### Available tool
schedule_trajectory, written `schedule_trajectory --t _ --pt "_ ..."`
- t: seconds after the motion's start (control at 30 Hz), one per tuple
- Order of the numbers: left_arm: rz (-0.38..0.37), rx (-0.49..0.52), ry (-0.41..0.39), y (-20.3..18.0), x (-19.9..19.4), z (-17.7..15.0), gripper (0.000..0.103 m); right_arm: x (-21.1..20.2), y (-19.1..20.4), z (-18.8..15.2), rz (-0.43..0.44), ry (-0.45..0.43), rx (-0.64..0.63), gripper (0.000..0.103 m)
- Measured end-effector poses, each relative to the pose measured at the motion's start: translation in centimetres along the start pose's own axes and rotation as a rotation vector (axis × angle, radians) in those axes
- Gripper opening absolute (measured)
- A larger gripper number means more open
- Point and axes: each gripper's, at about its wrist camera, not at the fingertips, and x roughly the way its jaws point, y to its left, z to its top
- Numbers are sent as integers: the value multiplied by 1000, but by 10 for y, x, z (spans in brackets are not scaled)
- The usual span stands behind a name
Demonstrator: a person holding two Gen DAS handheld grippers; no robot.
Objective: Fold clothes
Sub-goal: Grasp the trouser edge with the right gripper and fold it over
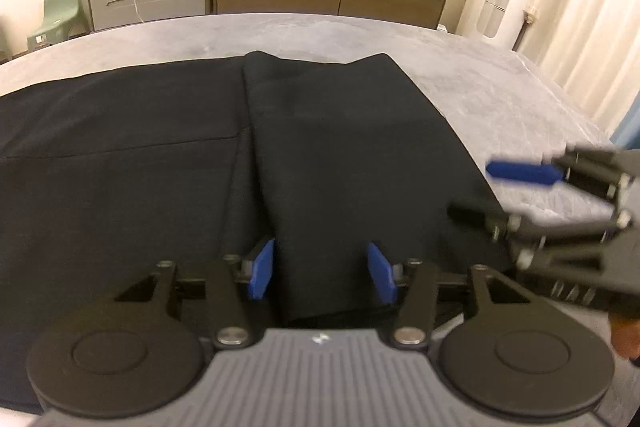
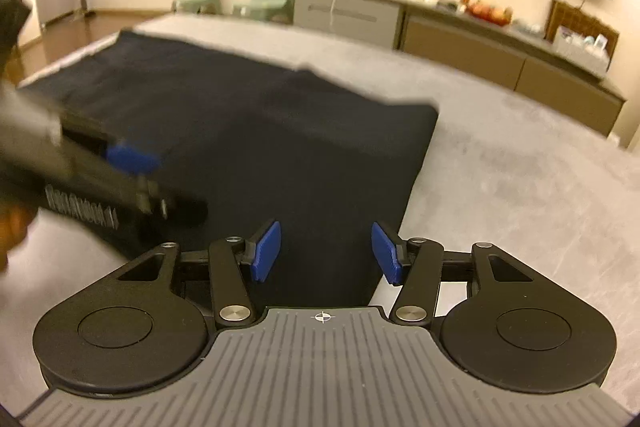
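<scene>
Flat on the grey, mottled counter (image 1: 500,95) lies a dark navy woven garment (image 1: 160,167), matte and fine-grained, with one panel folded over so a straight crease runs away from the left tool (image 1: 322,271). That tool hangs low over the near hem, its blue rectangular pads (image 1: 262,267) spread wide apart with cloth showing between them, gripping nothing. To its right, the right tool (image 2: 326,253) sits over the folded panel's near right corner, its blue pads (image 2: 267,251) likewise parted and empty, with bare counter just off its right finger.
</scene>
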Motion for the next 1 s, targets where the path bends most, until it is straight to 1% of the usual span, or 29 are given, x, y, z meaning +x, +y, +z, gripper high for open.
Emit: schedule_trajectory --t 0.07,0.1,0.2,0.27,0.33,0.4,0.47,0.53,0.57,0.6,0.63,0.7,0.77,0.83,0.9,0.93,1.0 --pt "-15 2 4 3 -2 -1 53 -1 3 13 16 -44 -16 56" --pt "-23 5 6 5 -3 -1 53 4 3 20 18 -48 -16 58" --pt "-51 7 5 9 -5 -1 53 35 2 42 12 -9 -9 57" --pt "-72 1 -4 12 -4 -3 53 66 2 59 3 32 -10 57" --pt "-93 -5 -13 15 -3 -4 53 96 3 74 12 68 -5 57" --pt "-114 -12 -22 17 -2 -5 55 129 2 87 9 128 15 55" --pt "-135 -18 -31 20 -1 -6 56 151 -2 98 -1 154 57 58" --pt "-144 -42 -45 28 -5 -10 56 161 -3 106 -33 165 75 62" --pt "-118 -101 -66 46 -17 -17 54 164 -3 109 -47 173 80 62" --pt "-93 -160 -87 64 -29 -25 51 162 -2 110 -55 182 81 62" --pt "-67 -220 -108 81 -41 -32 51 154 -2 110 -62 174 94 60" --pt "-14 -338 -150 117 -66 -47 53 131 -4 108 -68 126 151 63" --pt "38 -457 -192 152 -90 -62 55 105 -4 106 -49 79 221 64" --pt "92 -575 -233 188 -115 -76 57 83 5 106 -35 49 237 64" --pt "145 -693 -275 224 -139 -91 59 66 29 110 0 24 206 66" --pt "172 -752 -295 241 -151 -99 60 58 45 113 21 14 179 69" --pt "227 -870 -337 277 -176 -114 63 48 88 116 87 -6 114 73"
